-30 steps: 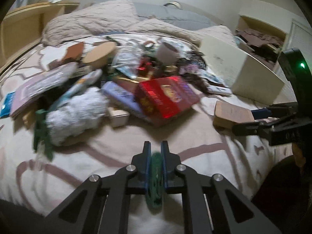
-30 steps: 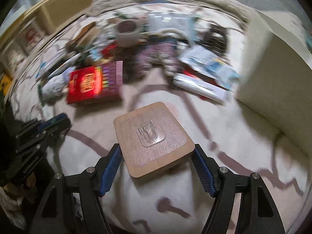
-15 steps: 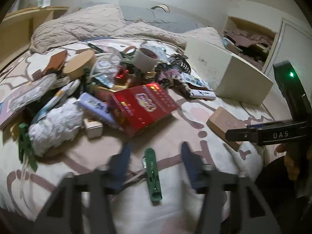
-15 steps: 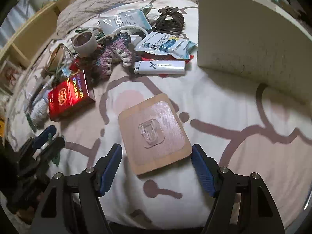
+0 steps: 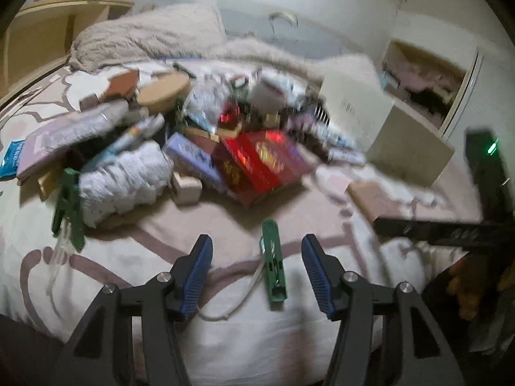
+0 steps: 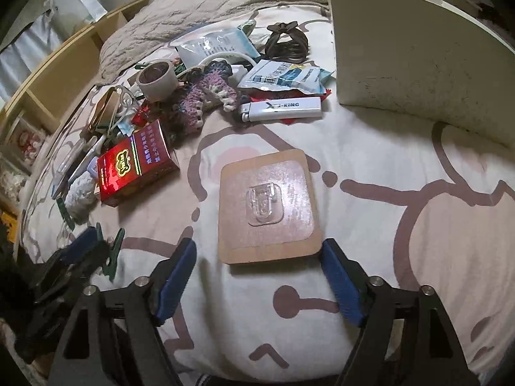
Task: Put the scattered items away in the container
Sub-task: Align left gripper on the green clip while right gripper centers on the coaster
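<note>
A green clothespin (image 5: 272, 257) with a white string lies on the bedsheet between the blue pads of my left gripper (image 5: 256, 267), which is open and not touching it. A brown card with a clear hook (image 6: 267, 206) lies flat on the sheet just ahead of my right gripper (image 6: 257, 276). Its jaws are opening and stand either side of the card's near edge without pressing it. The cream box (image 6: 402, 58) stands at the upper right, also the cream box (image 5: 386, 135) in the left wrist view. My left gripper (image 6: 87, 251) shows at the lower left.
A pile lies left of the box: red cigarette pack (image 6: 135, 164), white lighter (image 6: 280, 109), tape roll (image 6: 157, 78), crochet piece (image 6: 206, 93), hair claw (image 6: 286, 41), foil packets (image 6: 283, 75). A second green clothespin (image 5: 67, 202) lies beside a white fluffy bundle (image 5: 125, 177). Wooden shelves run along the left.
My left gripper opened and let go of the green clothespin, which now lies on the sheet. The brown card came down flat onto the bed, and the right jaws spread wider around it.
</note>
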